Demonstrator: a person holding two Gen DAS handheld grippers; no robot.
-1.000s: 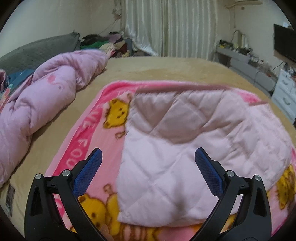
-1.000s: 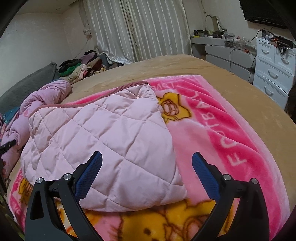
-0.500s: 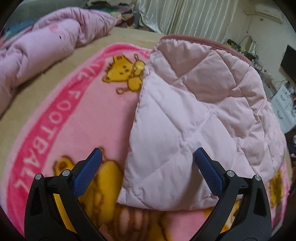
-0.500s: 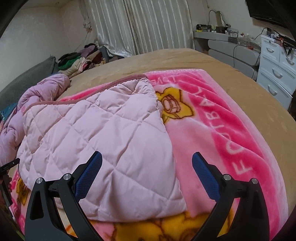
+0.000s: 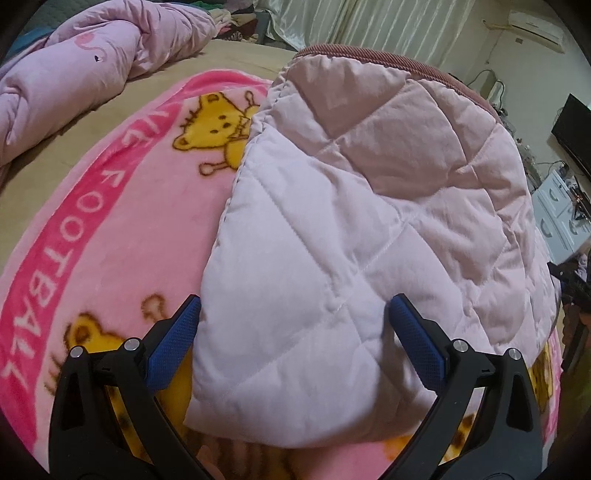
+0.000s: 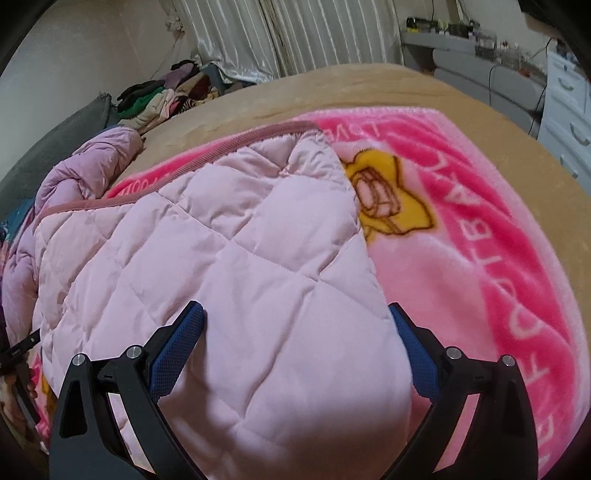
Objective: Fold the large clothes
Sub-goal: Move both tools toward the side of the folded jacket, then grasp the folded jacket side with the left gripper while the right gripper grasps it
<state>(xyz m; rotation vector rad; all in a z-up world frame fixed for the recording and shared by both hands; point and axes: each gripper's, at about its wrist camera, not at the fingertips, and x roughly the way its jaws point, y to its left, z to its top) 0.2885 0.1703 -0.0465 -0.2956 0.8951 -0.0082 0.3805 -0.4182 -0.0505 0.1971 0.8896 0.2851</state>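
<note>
We see a pale pink quilted jacket (image 5: 362,236) lying folded on a pink cartoon-bear blanket (image 5: 122,229), which is spread over a tan bed (image 6: 369,88); our left gripper (image 5: 293,325) hangs low over the jacket's near left corner with its blue pads spread wide, pinching nothing; our right gripper (image 6: 297,332) is likewise spread, straddling the jacket's near right corner; a bunched pink duvet (image 5: 74,74) lies well apart at the bed's left side; a heap of clothes (image 6: 162,92) sits beyond the bed near the curtains (image 6: 295,33); the white drawers (image 6: 569,110) at the right are closed, so we cannot tell their contents.
</note>
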